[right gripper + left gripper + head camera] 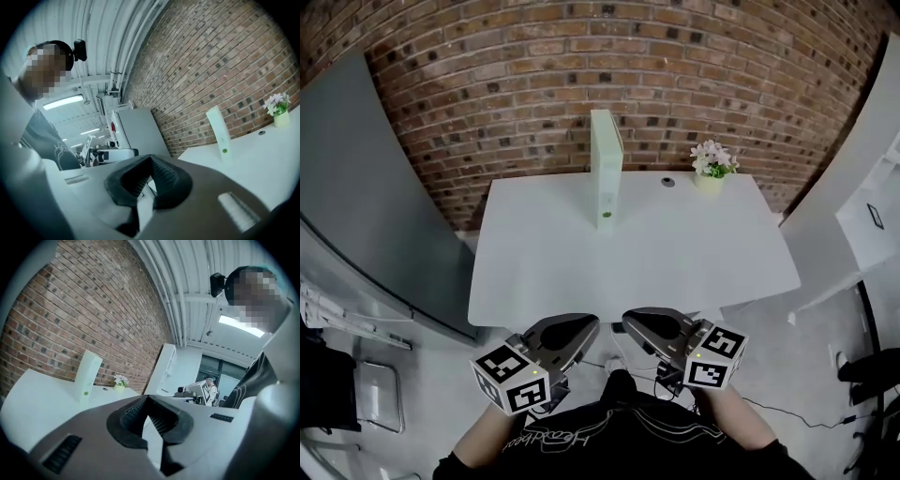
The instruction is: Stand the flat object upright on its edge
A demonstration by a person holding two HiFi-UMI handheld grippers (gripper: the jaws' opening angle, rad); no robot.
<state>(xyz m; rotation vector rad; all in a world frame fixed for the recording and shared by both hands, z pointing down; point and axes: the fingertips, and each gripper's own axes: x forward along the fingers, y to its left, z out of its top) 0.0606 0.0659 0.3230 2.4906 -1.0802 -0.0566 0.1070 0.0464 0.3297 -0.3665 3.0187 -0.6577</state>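
Flat panel (607, 173), pale green: stood upright on its narrow edge at the far side of the surface (694, 258), about mid-width and near the far rim. It was free-standing, with no tool touching it. A small green dot showed low on its near face. The panel also appeared in the left gripper view (89, 373) and the right gripper view (219, 133), upright in both.

Left tool (581, 326): held off the near edge of the surface, well apart from the panel. Its own view (149, 401) showed the jaws together with nothing between the pads.

Right tool (639, 323): also off the near edge of the surface, just beside the left tool, tips facing it. Its jaws were together and empty (151, 159).

Potted flowers (711, 169): on the surface at its far right corner.

Brick wall (581, 56): behind the far edge of the surface.
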